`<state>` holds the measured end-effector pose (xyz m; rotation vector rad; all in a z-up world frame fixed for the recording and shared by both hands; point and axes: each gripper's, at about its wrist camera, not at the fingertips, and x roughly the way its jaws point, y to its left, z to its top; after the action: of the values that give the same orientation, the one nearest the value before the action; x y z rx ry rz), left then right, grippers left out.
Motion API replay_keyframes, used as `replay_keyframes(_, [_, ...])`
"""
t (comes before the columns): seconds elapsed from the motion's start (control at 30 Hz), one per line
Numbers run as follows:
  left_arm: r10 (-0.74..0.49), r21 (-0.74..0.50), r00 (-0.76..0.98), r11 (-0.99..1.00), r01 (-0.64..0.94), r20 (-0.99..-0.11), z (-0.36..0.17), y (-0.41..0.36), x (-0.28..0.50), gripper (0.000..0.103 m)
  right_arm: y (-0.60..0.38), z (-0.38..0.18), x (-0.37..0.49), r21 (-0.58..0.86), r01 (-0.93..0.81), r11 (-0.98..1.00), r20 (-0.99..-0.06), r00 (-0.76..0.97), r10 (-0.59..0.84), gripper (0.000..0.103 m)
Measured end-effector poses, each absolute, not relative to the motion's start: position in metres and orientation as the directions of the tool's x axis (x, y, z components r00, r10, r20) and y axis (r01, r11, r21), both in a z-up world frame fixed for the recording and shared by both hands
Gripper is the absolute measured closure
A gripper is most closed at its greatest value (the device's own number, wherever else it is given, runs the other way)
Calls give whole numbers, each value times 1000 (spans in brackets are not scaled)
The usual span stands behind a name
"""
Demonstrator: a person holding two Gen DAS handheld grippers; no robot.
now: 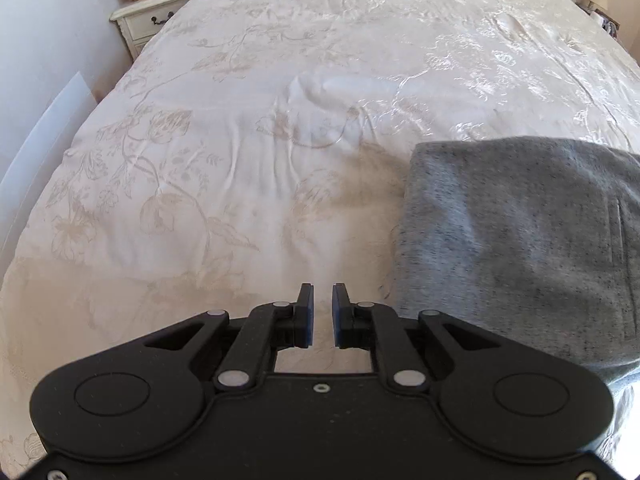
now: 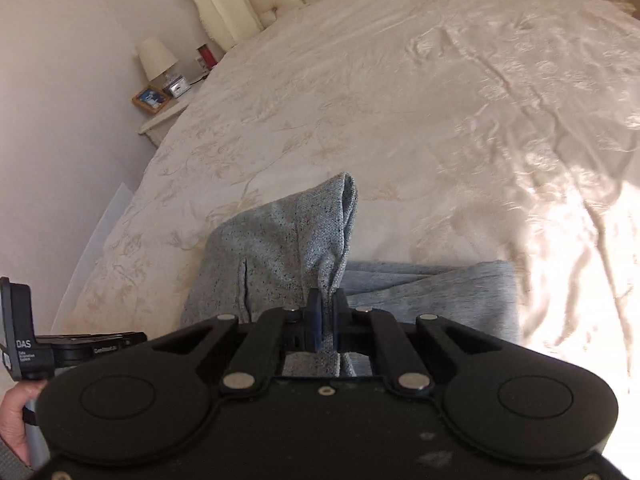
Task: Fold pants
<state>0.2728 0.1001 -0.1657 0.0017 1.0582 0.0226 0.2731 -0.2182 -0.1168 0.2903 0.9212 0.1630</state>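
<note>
right gripper [image 2: 325,312]: clamped on a fold of the grey pants [image 2: 280,248], pinched cloth lifted into a peak above the rest
left gripper [image 1: 322,308]: jaws nearly together, narrow gap, nothing between them, over bare bedspread [image 1: 248,128]
pants: lying on the bedspread near the bed's near edge, just right of the left gripper
nightstand [image 1: 148,20]: beside the bed's far left corner

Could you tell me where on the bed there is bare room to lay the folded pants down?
The bedspread lies bare left of the grey pants, out to the bed's left edge, and onward toward the nightstand. The left gripper hovers there, holding nothing. It is crowded only at the near right, where the right gripper pinches the pants.
</note>
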Motion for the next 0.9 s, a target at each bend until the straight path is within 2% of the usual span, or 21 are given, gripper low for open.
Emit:
replay_keyframes(0.1, [-7, 14, 499, 999, 38, -867, -164, 80, 279, 86, -246, -118, 260, 220, 44, 974, -796, 585, 154, 97])
replay_keyframes(0.23, [-38, 33, 497, 991, 133, -867, -166, 45, 286, 86, -277, -161, 267, 246, 118, 962, -854, 496, 157, 96])
replay_keyframes(0.3, [-52, 51, 510, 981, 185, -858, -164, 26, 288, 86, -277, -176, 270, 178, 121, 976, -882, 460, 104, 93])
replay_keyframes(0.4, [-72, 56, 520, 972, 226, -851, -163, 5, 298, 84, -271, -162, 263, 107, 147, 983, -848, 529, 13, 88])
replay_keyframes(0.53, [-72, 59, 496, 968, 243, -865, -176, -16, 323, 82, -254, -147, 271, 90, 72, 993, -800, 599, 29, 83])
replay_keyframes(0.77, [-68, -1, 379, 985, 175, -923, -223, -14, 355, 82, -237, -184, 308, 33, 44, 998, -842, 539, 4, 83])
replay_keyframes(0.9, [-60, 27, 373, 974, 224, -926, -232, -18, 358, 85, -240, -210, 316, 39, 55, 998, -872, 489, 7, 84])
